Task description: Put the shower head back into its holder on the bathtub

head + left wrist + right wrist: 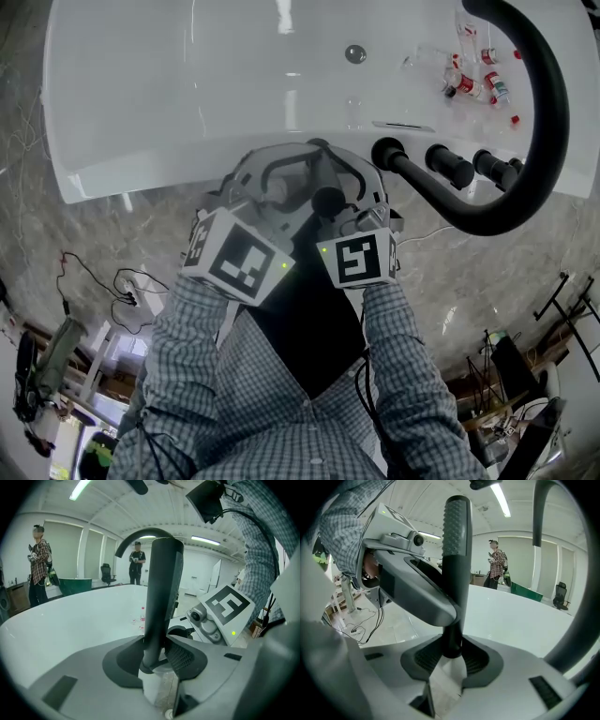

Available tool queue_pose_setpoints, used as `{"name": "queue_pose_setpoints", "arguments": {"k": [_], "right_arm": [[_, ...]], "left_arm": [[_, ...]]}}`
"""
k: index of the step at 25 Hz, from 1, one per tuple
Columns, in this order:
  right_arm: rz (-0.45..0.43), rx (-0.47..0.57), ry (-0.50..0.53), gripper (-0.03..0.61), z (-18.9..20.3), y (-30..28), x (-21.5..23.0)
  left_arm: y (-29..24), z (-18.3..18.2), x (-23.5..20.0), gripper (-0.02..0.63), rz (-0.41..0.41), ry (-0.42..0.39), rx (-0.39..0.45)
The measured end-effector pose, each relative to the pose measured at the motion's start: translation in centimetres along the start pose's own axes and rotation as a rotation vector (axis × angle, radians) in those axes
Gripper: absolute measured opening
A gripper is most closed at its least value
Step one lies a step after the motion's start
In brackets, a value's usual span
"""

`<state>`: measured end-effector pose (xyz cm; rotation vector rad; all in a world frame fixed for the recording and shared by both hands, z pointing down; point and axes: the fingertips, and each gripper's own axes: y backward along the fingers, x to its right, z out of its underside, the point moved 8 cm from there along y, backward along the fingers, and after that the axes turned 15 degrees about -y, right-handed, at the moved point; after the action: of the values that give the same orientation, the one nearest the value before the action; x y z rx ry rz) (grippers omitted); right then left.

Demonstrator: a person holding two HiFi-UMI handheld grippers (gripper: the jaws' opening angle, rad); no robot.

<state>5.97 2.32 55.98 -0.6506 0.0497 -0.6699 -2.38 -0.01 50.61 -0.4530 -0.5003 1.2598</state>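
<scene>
The black shower head [161,592] stands upright between the jaws of my left gripper [154,660], whose pads press on its lower stem. My right gripper [451,656] clamps the same black handle [454,550] from the other side, its ribbed top rising above the jaws. In the head view both grippers, left [281,183] and right [352,192], meet just in front of the white bathtub's rim [187,155], with the dark shower head [328,200] between them. Black fittings [387,150] sit on the rim to the right; I cannot tell which is the holder.
A thick black arched spout [539,112] curves over the tub's right end beside two black knobs [450,167]. Small bottles [473,84] lie in the tub near the drain [354,53]. Cables [122,281] trail on the marble floor. People [136,564] stand beyond the tub.
</scene>
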Motion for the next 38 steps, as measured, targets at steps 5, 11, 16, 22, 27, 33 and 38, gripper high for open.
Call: {"name": "queue_pose_setpoints", "arguments": {"k": [5,11,16,22,27,33,38], "right_arm": [[0.002,-0.012,-0.043,0.121,-0.2,0.1,-0.1],[-0.007,-0.012,-0.111,0.121,-0.3,0.1,0.3],[-0.020,-0.029,-0.152,0.121,-0.3,0.3,0.3],[-0.028,-0.042,-0.168,0.133,-0.5,0.4,0.4],[-0.034,-0.050,-0.175,0.144,-0.3,0.8,0.5],[-0.016,-0.062,-0.165,0.144,-0.7,1.9,0.4],[0.019,-0.077,-0.161,0.144,-1.2,3.4,0.5]], "left_arm": [[0.1,-0.2,-0.2,0.140,0.038,0.008,-0.008],[-0.4,0.0,-0.8,0.140,0.063,0.068,0.089],[-0.4,0.3,-0.9,0.140,0.083,0.119,0.162],[0.1,0.4,-1.0,0.146,0.094,0.166,0.212],[0.8,0.6,-0.9,0.173,0.095,0.170,0.241],[1.8,0.8,-1.1,0.189,0.090,0.181,0.236],[3.5,0.8,-0.7,0.189,0.084,0.189,0.216]]}}
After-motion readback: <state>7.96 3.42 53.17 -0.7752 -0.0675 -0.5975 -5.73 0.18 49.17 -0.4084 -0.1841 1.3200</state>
